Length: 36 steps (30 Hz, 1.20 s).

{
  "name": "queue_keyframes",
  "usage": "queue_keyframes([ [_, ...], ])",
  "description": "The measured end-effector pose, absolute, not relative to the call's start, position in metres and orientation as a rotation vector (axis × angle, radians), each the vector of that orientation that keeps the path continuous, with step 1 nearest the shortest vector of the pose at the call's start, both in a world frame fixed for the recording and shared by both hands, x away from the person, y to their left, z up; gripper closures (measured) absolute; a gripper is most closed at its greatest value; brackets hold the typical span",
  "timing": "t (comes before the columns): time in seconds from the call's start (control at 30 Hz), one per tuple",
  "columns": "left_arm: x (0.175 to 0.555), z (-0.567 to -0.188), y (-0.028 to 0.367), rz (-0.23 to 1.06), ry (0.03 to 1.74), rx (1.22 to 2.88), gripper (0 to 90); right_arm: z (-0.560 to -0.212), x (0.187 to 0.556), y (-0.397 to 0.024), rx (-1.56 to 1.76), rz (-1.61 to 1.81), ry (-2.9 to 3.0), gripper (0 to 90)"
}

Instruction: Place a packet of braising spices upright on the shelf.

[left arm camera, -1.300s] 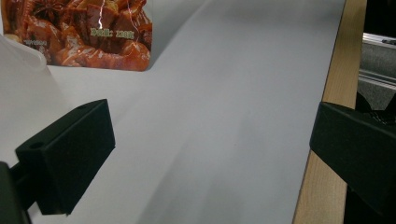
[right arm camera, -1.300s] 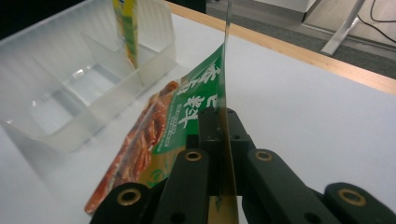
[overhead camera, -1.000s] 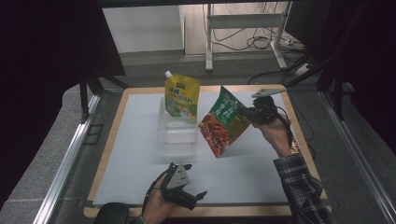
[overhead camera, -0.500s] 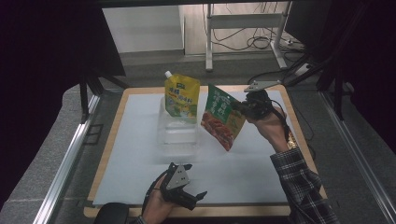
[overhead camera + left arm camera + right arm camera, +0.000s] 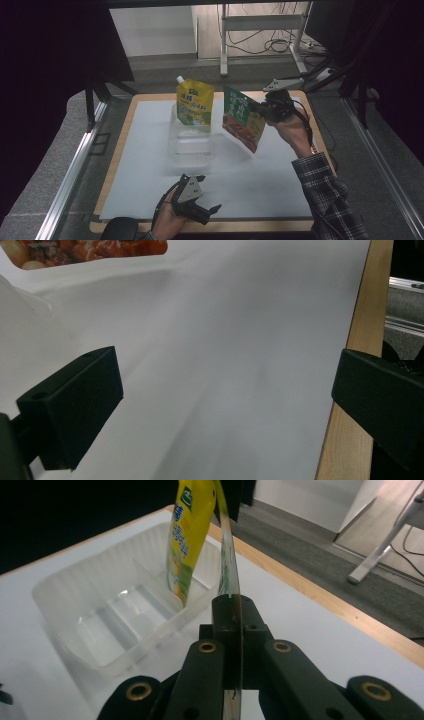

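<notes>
Green snack pouch (image 5: 95, 252) is cut off by the top edge in the left gripper view, just a strip of its red food print showing. Its lettering is too small to read from the high view, same for the yellow spout pouch (image 5: 195, 102). The clear plastic tray (image 5: 190, 142) there is a faint blur on the desk

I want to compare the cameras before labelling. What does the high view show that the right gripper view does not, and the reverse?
High view: the person's plaid sleeve, the left tool open near the table's front edge, and the printed face of the green and red pouch.
Right gripper view: the right tool shut on that pouch's thin edge, seen close.
Both: the yellow spouted pouch standing in the clear plastic tray on the white table sheet.
</notes>
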<state>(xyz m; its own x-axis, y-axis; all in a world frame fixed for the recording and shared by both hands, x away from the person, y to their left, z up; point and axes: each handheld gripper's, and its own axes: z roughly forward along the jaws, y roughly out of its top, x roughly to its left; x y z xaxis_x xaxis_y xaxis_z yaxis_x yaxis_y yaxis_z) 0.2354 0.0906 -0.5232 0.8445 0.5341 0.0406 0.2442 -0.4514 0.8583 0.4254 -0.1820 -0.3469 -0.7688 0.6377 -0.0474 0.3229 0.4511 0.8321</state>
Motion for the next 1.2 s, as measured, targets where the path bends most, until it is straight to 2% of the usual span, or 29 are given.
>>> queue_keyframes([
  [0.73, 0.236, -0.524, 0.090, 0.375, 0.571, 2.048, 0.0, -0.318, 0.423, -0.169, 0.680, 1.410, 2.441, 89.2],
  [1.2, 0.236, -0.523, 0.091, 0.374, 0.568, 2.049, 0.0, -0.310, 0.433, -0.144, 0.647, 1.431, 2.470, 89.2],
])
